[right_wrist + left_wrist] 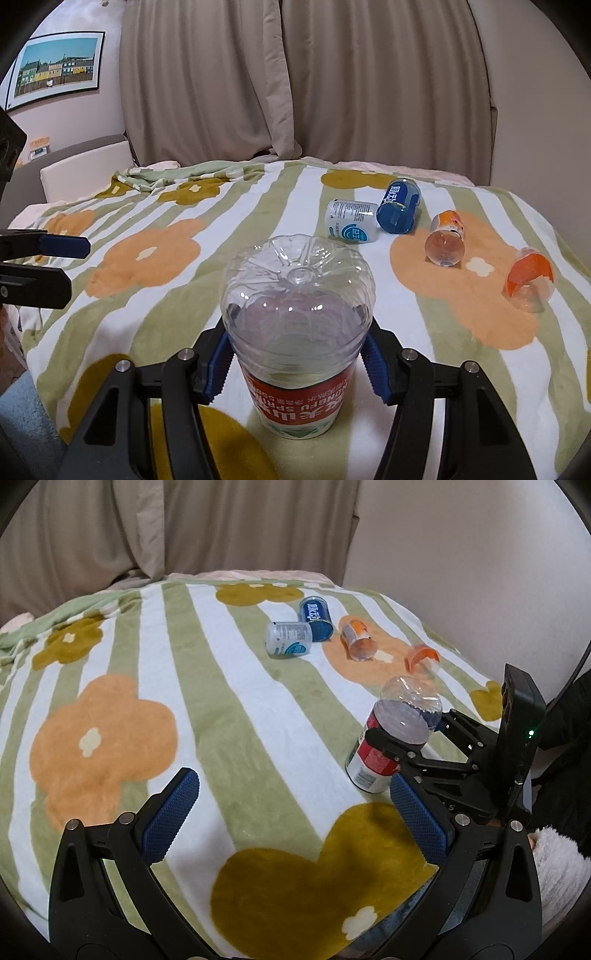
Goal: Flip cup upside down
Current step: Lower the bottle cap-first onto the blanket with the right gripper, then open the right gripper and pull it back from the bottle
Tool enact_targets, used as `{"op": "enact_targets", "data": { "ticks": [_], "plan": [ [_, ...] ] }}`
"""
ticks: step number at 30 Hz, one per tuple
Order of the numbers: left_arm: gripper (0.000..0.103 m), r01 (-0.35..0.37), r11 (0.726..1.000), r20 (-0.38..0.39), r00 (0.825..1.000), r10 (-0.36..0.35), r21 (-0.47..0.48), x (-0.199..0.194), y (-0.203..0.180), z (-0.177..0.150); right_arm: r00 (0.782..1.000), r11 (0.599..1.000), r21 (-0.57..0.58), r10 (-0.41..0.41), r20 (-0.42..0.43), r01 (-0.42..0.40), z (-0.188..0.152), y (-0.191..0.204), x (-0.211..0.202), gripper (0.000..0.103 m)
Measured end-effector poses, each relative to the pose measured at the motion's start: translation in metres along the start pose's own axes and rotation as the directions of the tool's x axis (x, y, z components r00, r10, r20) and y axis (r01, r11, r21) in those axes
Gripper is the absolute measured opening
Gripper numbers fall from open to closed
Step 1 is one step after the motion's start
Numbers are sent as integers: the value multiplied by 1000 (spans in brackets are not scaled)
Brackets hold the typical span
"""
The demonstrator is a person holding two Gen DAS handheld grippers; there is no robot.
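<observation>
One cup [297, 347] is in hand, a clear cup cut from a bottle with a red and white label, and it stands with its closed bottom up and its open rim down on the striped flower blanket [221, 206] of the bed. The right tongs [295, 363] are clamped on it: one blue pad [218, 360] presses each side, just above the label. In the left wrist view the cup [391, 738] leans a little, so I cannot tell if the whole rim lies flat on the blanket.

I judge the flip itself is almost done, and the step in hand is the setting down. The next move calls for a level rim on the soft blanket, then a slow opening of the pads and a straight pull back, because a light cup on soft cloth can tip easily.

The right tongs come from the near right edge, low and nearly level. The left tongs [295, 812] hover over the near side of the bed with the pads wide apart and nothing between them, well apart from the cup.

Four other cups lie on their sides farther back: a white cup [351, 221], a blue cup [399, 206], an orange cup [445, 238] and another orange cup [530, 284].
</observation>
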State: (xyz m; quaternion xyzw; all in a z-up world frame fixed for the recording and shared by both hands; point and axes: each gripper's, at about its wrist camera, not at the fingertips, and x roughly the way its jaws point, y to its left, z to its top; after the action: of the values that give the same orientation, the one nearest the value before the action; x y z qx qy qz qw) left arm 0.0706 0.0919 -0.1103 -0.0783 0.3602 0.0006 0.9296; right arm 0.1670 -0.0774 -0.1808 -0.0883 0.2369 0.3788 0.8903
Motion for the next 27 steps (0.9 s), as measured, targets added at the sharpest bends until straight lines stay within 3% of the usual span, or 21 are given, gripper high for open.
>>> {"op": "enact_targets", "data": {
  "ticks": [4, 6, 10, 15, 19, 25, 27],
  "plan": [
    [103, -11, 1000, 5, 1000, 11, 6, -2, 0, 0, 1000, 1000, 19, -6, -11, 6, -2, -2, 4, 94],
    [103, -14, 1000, 8, 1000, 14, 7, -4, 0, -1, 1000, 999, 43, -3, 12, 2, -2, -5, 1, 102],
    [103, -24, 1000, 16, 1000, 24, 9, -7, 1, -2, 1000, 996, 84, -3, -20, 4, -2, -11, 5, 103],
    [103, -31, 999, 32, 999, 31, 10, -14, 1, -2, 998, 995, 89, -41, 46, 37, -2, -12, -5, 103],
    [103, -32, 999, 59, 998, 31, 12, -27, 1, 1, 998, 997, 58, -52, 39, 50, 4, -4, -16, 103],
    [103, -47, 998, 183, 982, 37, 52, -76, -7, 19, 992, 997, -32, -70, 103, 74, 30, 20, -81, 103],
    [103, -66, 994, 260, 965, 41, 86, -100, -16, 36, 981, 995, -18, -91, 172, 95, 46, 28, -118, 103]
  ]
}}
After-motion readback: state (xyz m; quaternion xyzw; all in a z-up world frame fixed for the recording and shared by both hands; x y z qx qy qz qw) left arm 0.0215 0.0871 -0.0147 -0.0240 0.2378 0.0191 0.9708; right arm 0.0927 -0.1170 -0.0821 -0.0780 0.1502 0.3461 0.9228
